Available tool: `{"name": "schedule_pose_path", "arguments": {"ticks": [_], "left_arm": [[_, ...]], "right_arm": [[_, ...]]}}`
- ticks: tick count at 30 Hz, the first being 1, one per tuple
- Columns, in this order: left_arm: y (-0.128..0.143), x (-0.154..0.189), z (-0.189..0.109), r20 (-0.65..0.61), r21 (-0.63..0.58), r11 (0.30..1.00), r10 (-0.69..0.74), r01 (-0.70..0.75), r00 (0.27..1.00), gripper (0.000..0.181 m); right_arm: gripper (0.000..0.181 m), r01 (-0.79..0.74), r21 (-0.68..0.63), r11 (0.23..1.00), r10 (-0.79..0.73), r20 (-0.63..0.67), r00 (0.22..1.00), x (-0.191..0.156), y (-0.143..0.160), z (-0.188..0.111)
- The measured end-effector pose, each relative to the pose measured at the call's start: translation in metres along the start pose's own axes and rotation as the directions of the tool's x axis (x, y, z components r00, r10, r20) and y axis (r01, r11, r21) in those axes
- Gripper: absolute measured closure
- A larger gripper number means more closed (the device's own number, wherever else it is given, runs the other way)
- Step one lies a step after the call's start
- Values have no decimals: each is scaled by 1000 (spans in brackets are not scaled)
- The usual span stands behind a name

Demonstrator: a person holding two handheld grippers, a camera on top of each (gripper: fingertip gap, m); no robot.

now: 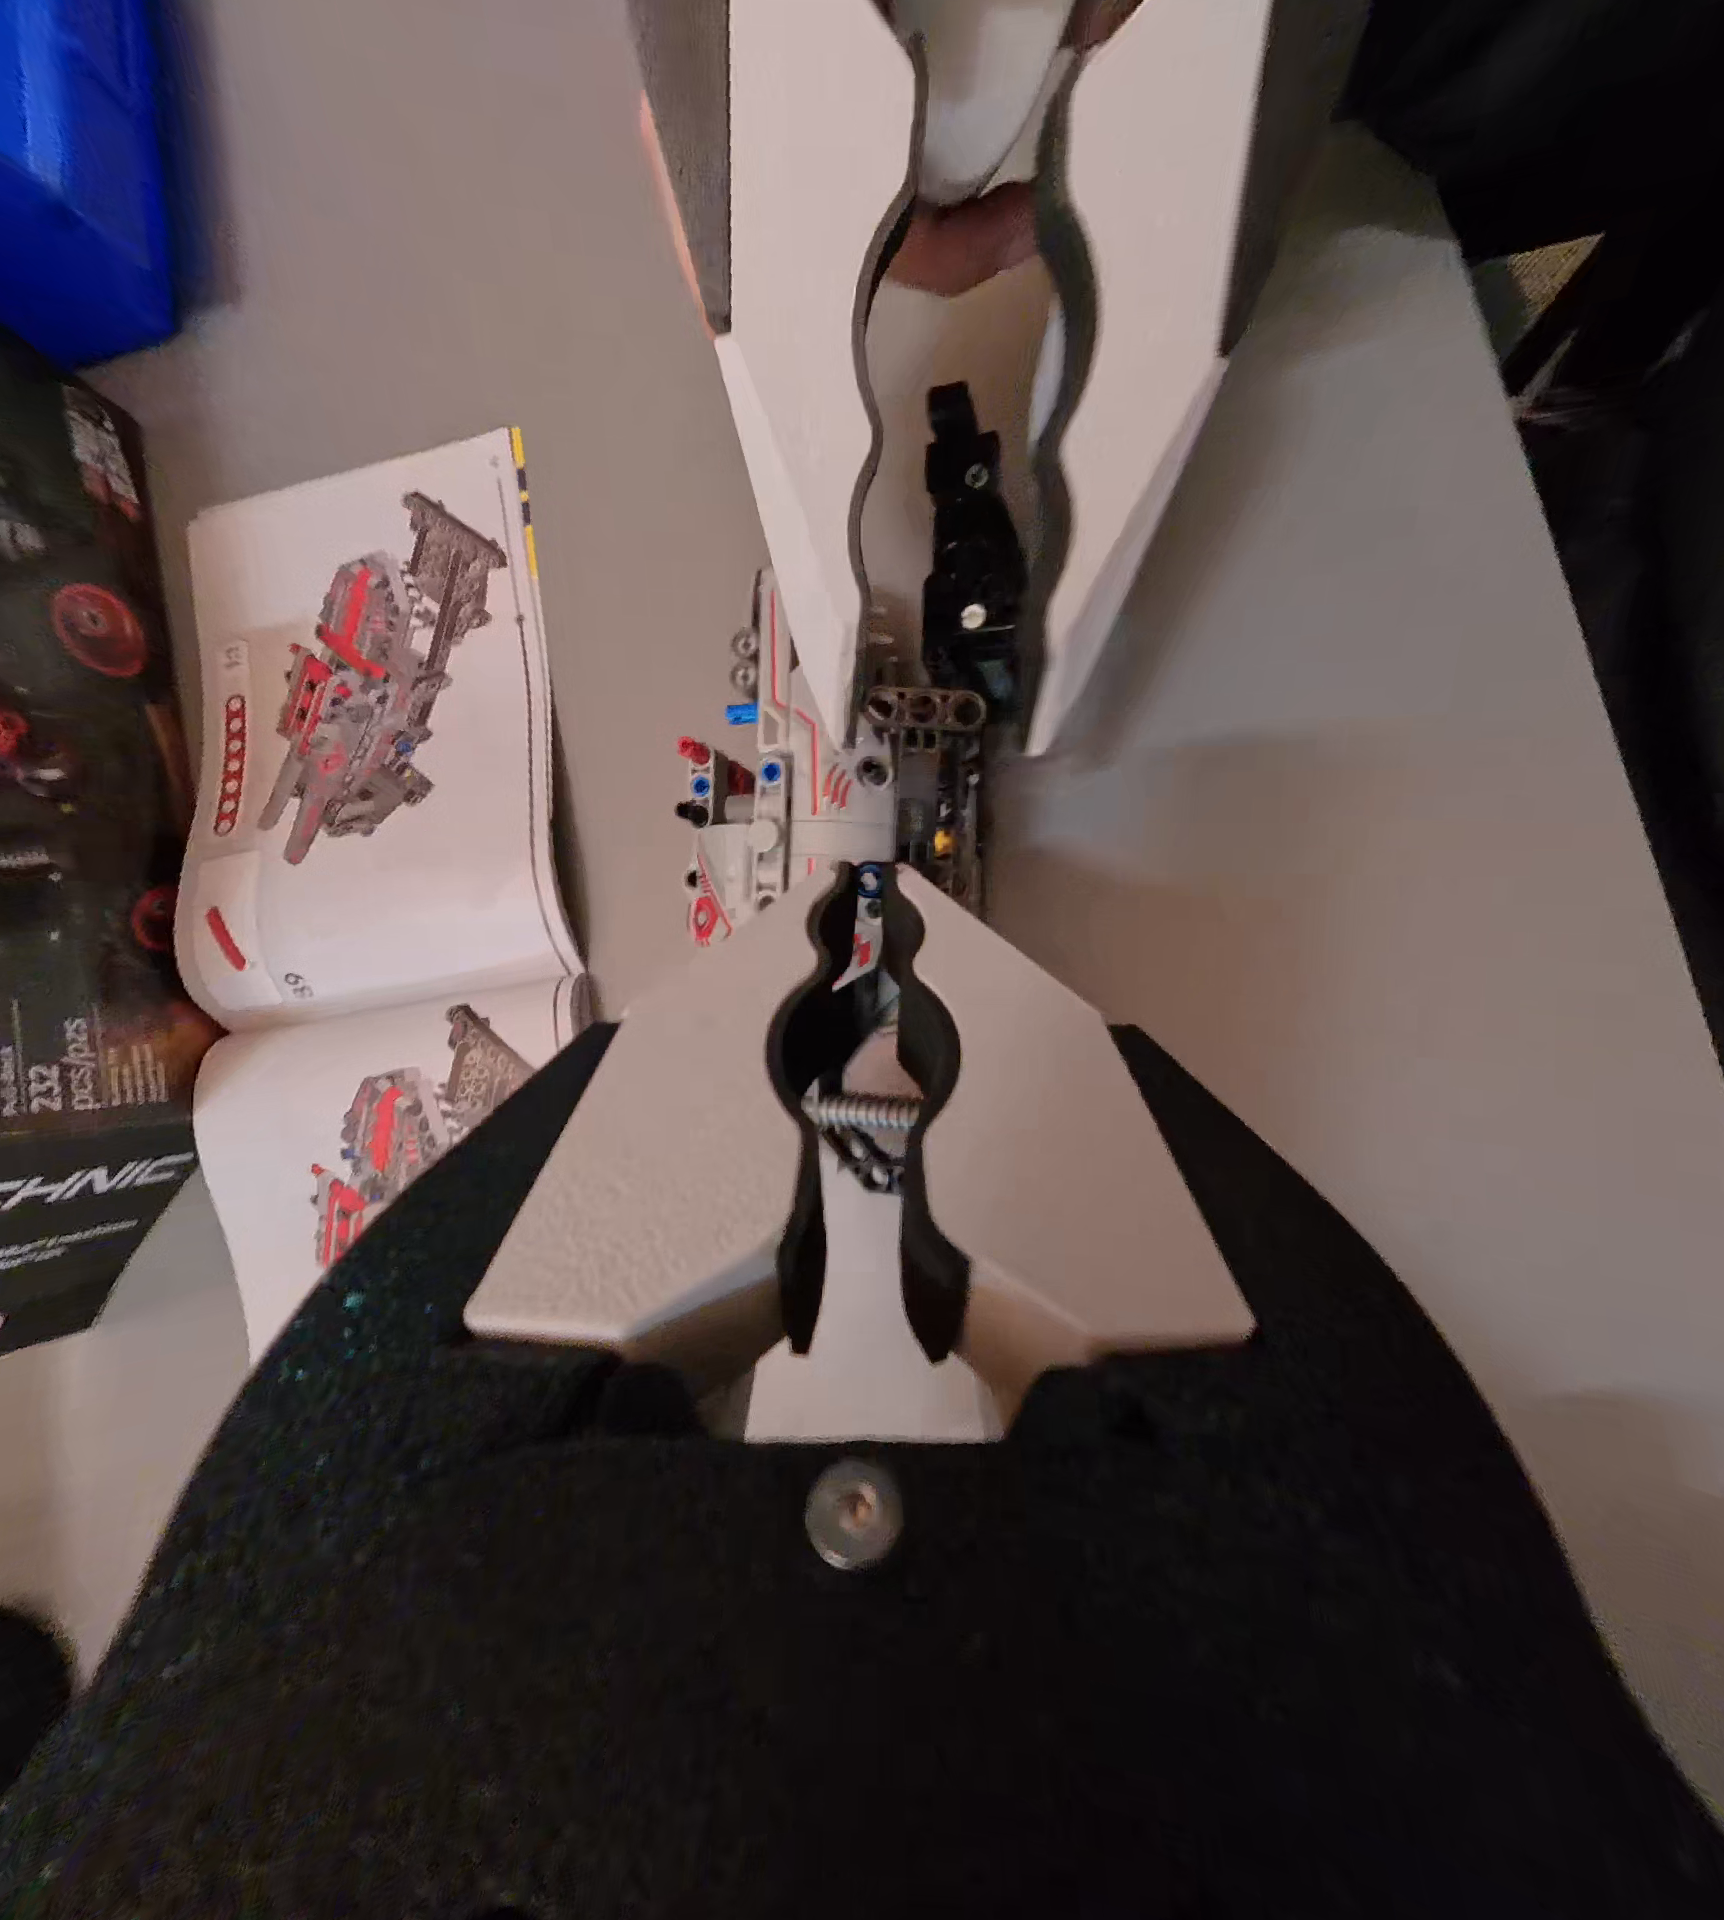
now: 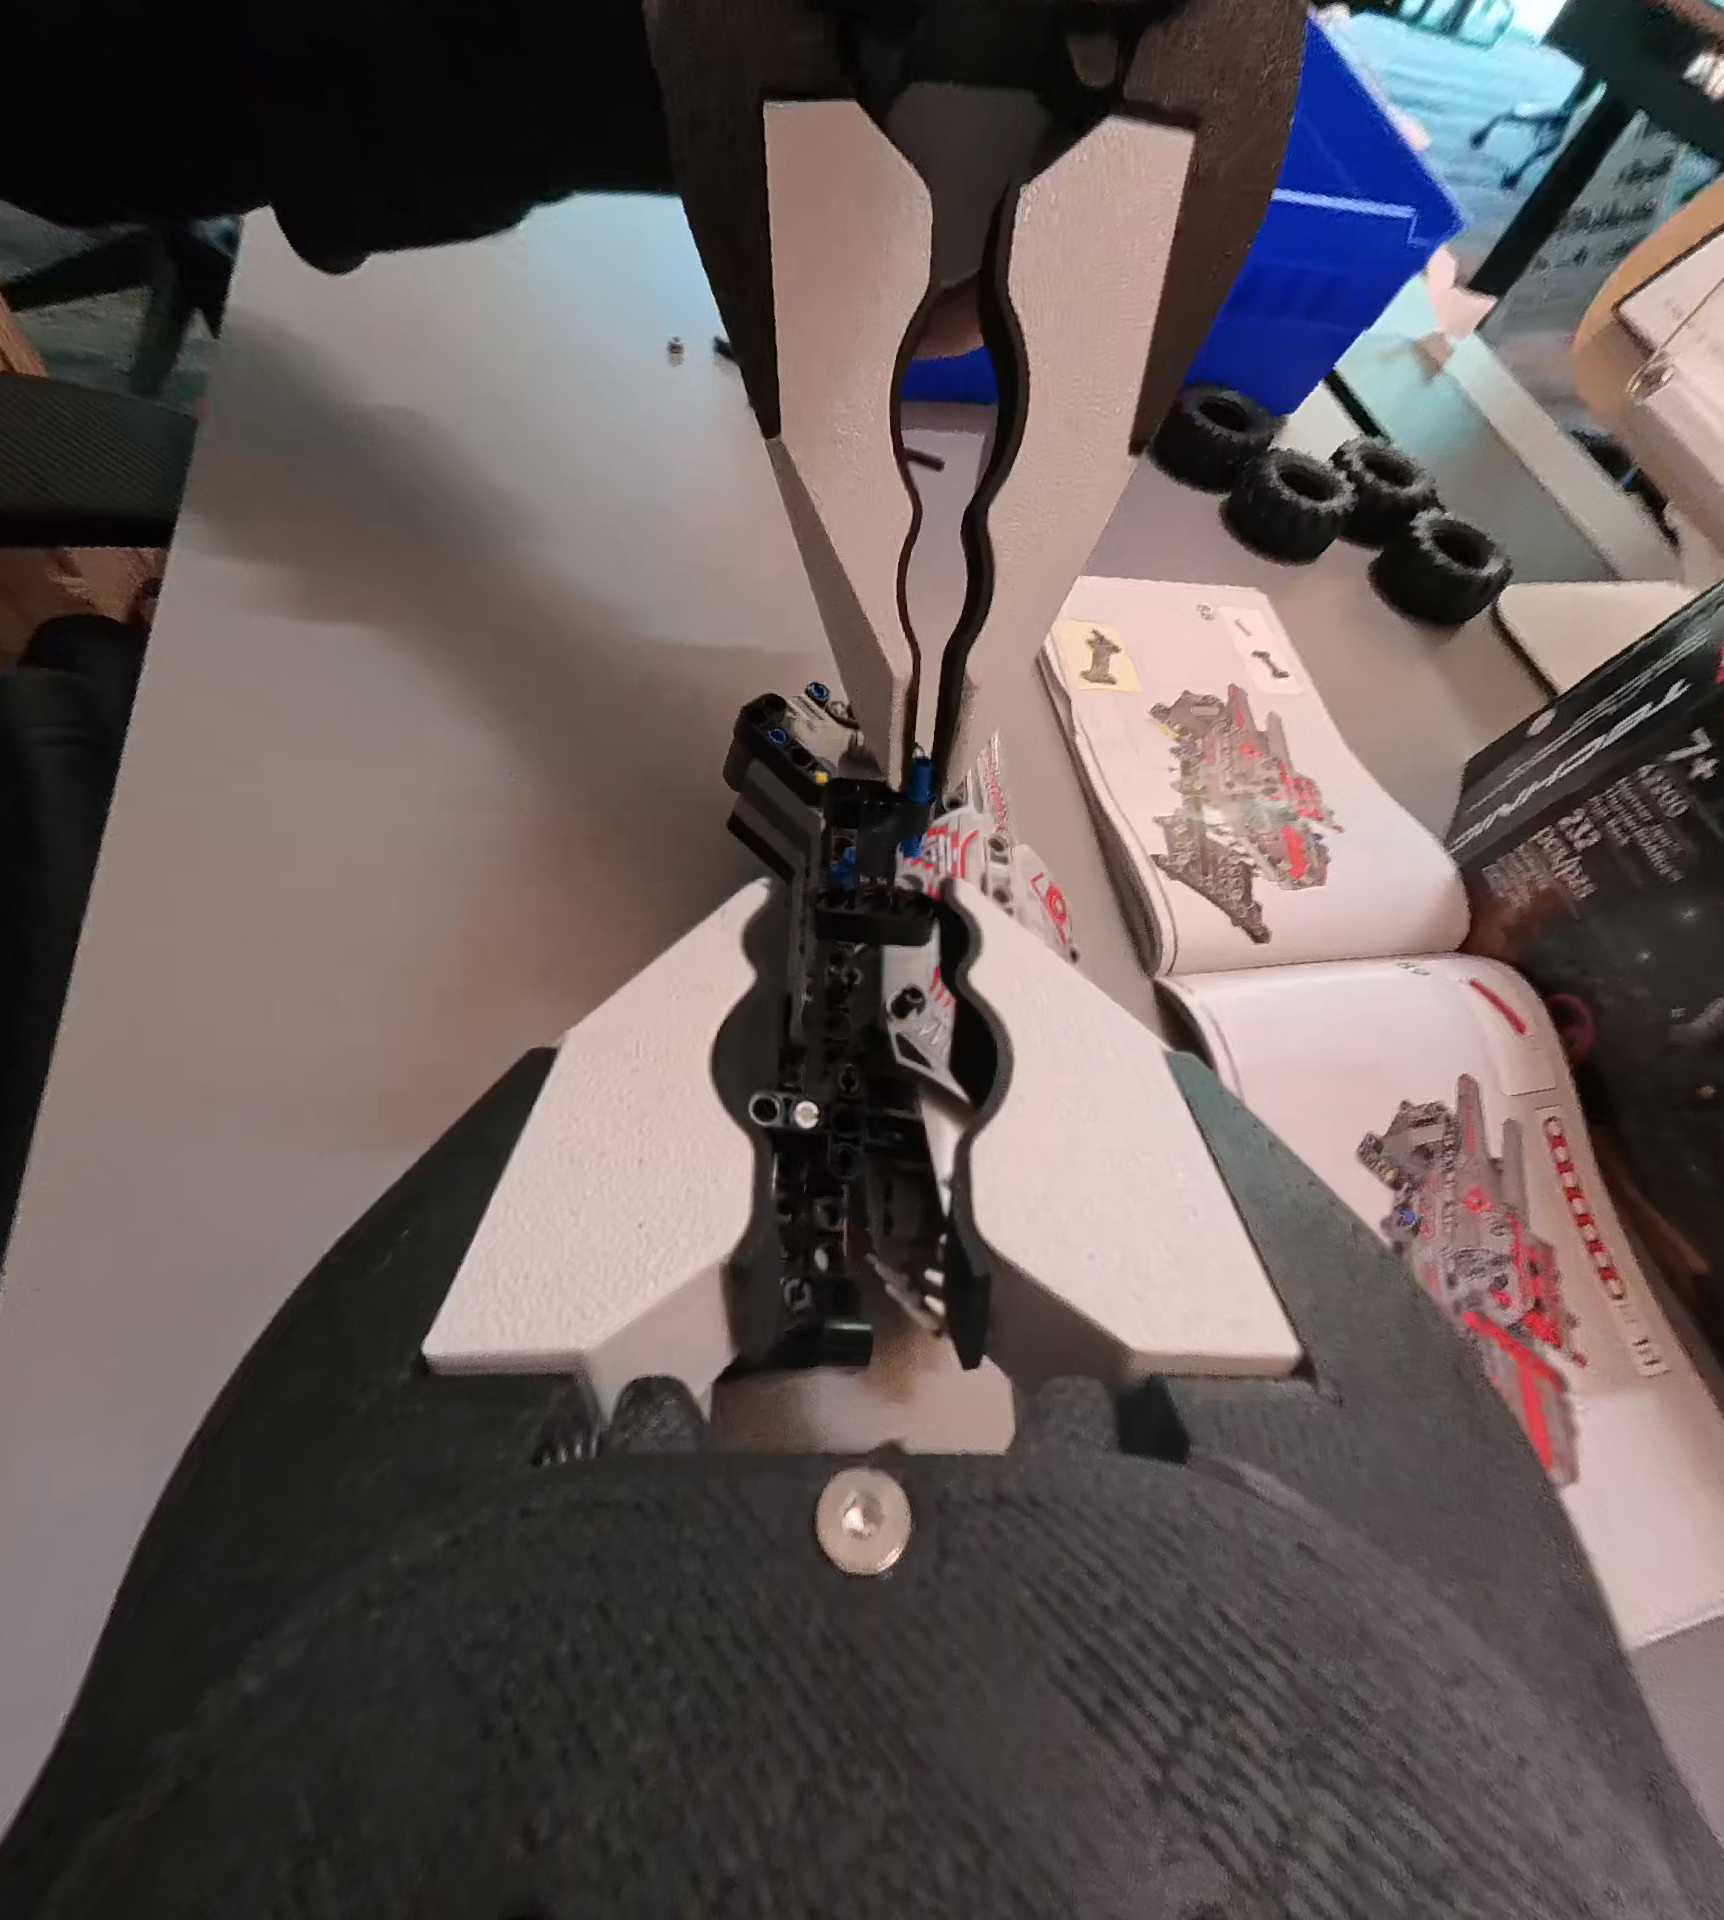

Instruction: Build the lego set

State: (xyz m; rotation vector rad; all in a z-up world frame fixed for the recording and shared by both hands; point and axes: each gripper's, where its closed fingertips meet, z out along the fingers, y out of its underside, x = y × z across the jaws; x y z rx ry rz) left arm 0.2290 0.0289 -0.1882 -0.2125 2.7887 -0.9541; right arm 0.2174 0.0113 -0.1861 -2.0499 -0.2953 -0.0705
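Note:
The partly built lego model (image 2: 842, 1081), a black frame with white and red panels, sits gripped between the fingers of my right gripper (image 2: 858, 899). In the left wrist view the model (image 1: 816, 790) hangs above the table, and the right gripper (image 1: 941, 732) reaches down from the top around it. My left gripper (image 1: 868, 883) is shut on a small blue pin (image 1: 870, 880) at its tips. In the right wrist view the left gripper (image 2: 925, 748) comes down from above and holds the blue pin (image 2: 918, 784) against the top end of the model.
An open instruction booklet (image 2: 1253, 810) lies on the white table (image 2: 422, 727), also seen in the left wrist view (image 1: 370, 727). The set's dark box (image 2: 1668, 831) stands beside it. Several black tyres (image 2: 1357, 509) and a blue bin (image 2: 1346, 208) are behind. A chair is at the left edge. Both grippers' tips are close together, under 4 cm apart.

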Motion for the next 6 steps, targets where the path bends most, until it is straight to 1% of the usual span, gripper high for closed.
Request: {"name": "schedule_pose_path", "arguments": {"ticks": [1, 2, 4, 6], "left_arm": [[2, -1, 0, -4, -29, 1000, -2, 2, 1000, 180], [4, -1, 1, -16, -57, 998, -3, 2, 1000, 180], [5, -3, 4, -23, -88, 996, -11, 9, 1000, 180], [7, -1, 8, -54, -131, 991, -33, 26, 998, 180]], "right_arm": [[145, -20, -15, 1000, 20, 3, 1000, 1, 3, -1], [141, -35, -35, 999, 35, -5, 999, 3, 7, -2], [138, -60, -66, 996, 57, -38, 998, 9, 13, -3], [137, -66, -76, 995, 65, -16, 998, 5, 14, -2]]}}
